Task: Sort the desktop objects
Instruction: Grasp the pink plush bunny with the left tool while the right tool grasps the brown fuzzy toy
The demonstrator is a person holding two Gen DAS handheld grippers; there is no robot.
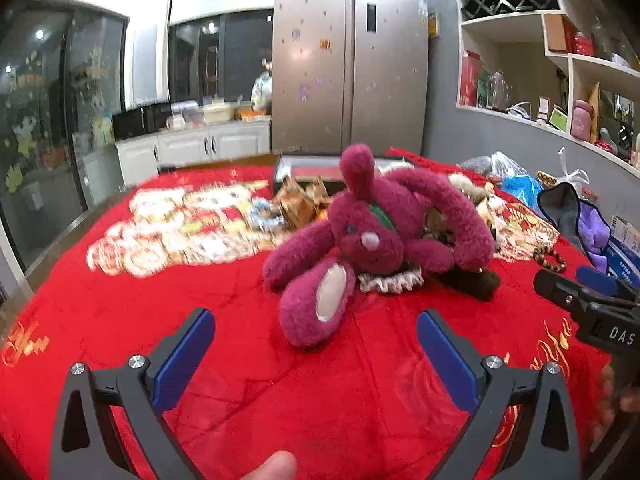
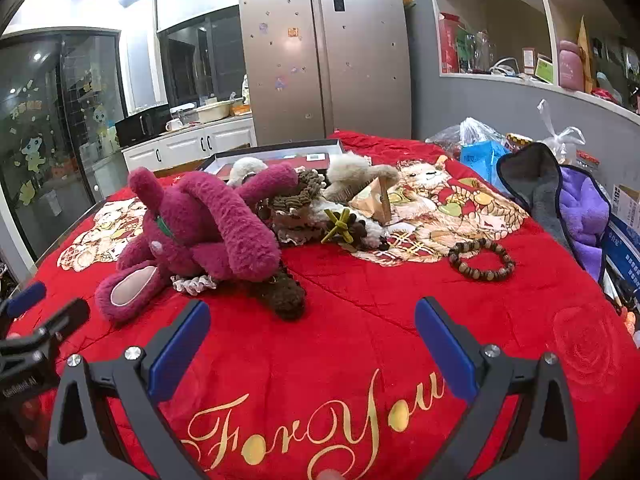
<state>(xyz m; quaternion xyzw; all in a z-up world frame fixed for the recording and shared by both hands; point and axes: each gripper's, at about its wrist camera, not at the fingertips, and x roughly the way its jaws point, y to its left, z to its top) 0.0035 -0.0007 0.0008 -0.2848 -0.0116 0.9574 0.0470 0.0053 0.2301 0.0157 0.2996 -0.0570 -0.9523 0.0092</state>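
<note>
A magenta plush rabbit [image 1: 372,236] lies on the red blanket [image 1: 120,312], also in the right wrist view [image 2: 208,224]. Under and beside it lie a brown plush toy [image 2: 288,300], a white plush toy [image 2: 356,172], a paper packet [image 2: 372,200] and a green knot [image 2: 339,229]. A wooden bead bracelet [image 2: 482,266] lies to the right. My left gripper [image 1: 316,346] is open and empty, just in front of the rabbit's foot. My right gripper [image 2: 312,338] is open and empty, near the brown plush toy.
A dark open box [image 2: 276,152] sits at the table's far side. Plastic bags [image 2: 476,140], a grey and purple cloth [image 2: 568,204] and cardboard boxes [image 2: 624,232] crowd the right edge. A fridge [image 2: 324,52] and shelves [image 2: 540,40] stand behind.
</note>
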